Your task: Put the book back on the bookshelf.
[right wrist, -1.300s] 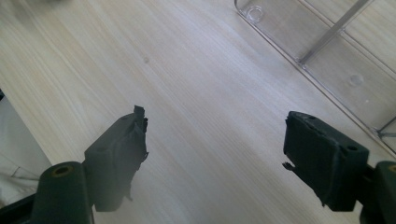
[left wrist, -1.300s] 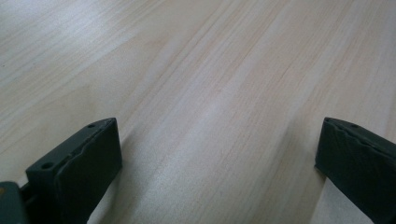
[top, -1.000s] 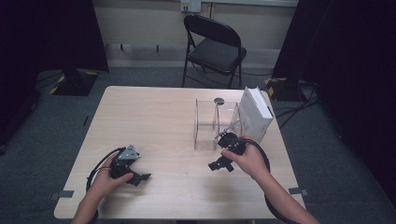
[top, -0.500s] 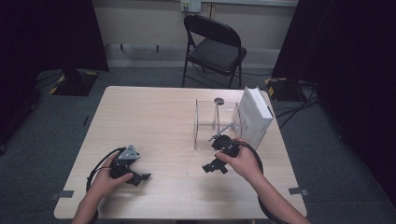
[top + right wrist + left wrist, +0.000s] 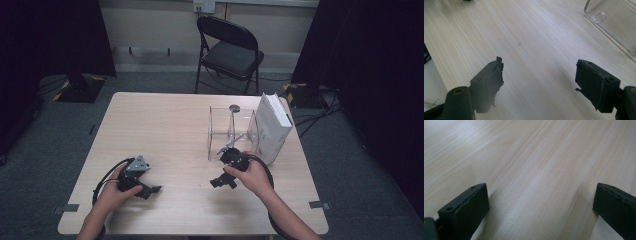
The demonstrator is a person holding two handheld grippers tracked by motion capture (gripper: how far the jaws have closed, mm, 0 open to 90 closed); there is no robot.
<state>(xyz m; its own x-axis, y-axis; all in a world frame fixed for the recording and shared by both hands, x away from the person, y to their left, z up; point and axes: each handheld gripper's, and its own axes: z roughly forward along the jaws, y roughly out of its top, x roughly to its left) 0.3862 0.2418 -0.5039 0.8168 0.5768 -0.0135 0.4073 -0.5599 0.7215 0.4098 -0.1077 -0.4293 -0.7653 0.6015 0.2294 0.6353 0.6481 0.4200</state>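
My left gripper [image 5: 145, 190] rests low over the near left part of the wooden table [image 5: 165, 130], held in a hand. In the left gripper view its jaws stand wide open [image 5: 541, 192] with only bare wood between them. My right gripper [image 5: 222, 182] hovers over the table in front of a clear plastic box [image 5: 232, 132]. In the right gripper view it is open [image 5: 540, 67], its worn pads [image 5: 490, 80] apart over bare wood. A corner of the clear box [image 5: 614, 22] lies at the upper right.
A white upright box [image 5: 272, 127] stands against the clear box's right side. A small dark round thing [image 5: 234, 107] lies behind the clear box. A black folding chair [image 5: 227, 50] stands beyond the far edge. Dark curtains flank the room.
The right hand has drawn its gripper away from the clear box, toward the near edge and slightly left, and lower. The left hand has stayed put.
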